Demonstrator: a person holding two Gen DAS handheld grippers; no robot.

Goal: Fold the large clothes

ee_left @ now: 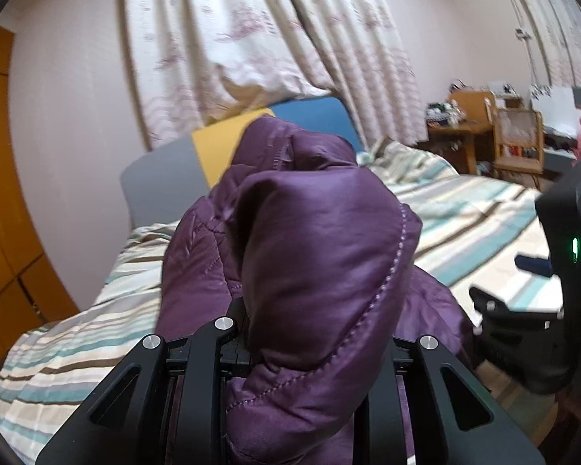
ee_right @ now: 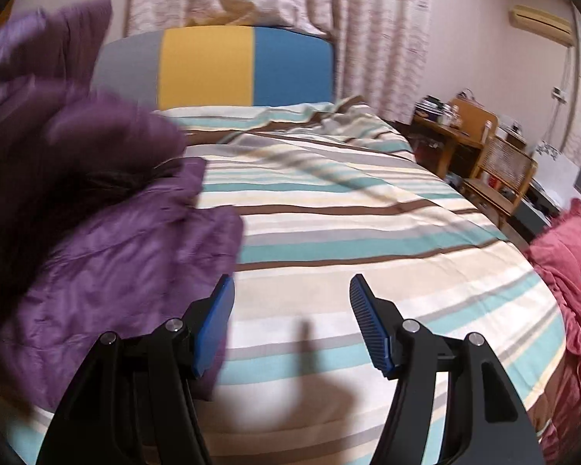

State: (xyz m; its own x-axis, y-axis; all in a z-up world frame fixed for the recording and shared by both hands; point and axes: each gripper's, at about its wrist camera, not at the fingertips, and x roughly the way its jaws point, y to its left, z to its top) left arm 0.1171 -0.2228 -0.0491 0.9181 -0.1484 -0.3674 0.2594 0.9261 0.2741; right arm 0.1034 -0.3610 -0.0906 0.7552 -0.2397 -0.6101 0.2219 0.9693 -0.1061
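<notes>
The bed (ee_right: pixel 329 209) carries it all, spread with a striped cover in cream, teal, grey and brown. A purple quilted jacket (ee_right: pixel 108 255) lies heaped on its left side, and a crumpled pink-red cloth (ee_right: pixel 565 263) lies at the right edge.

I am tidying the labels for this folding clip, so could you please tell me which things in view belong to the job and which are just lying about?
Part of the job:
purple jacket
left gripper, shut on the jacket
right gripper, open and empty
striped bed

Just lying about:
pink garment
wooden chair
curtains
</notes>
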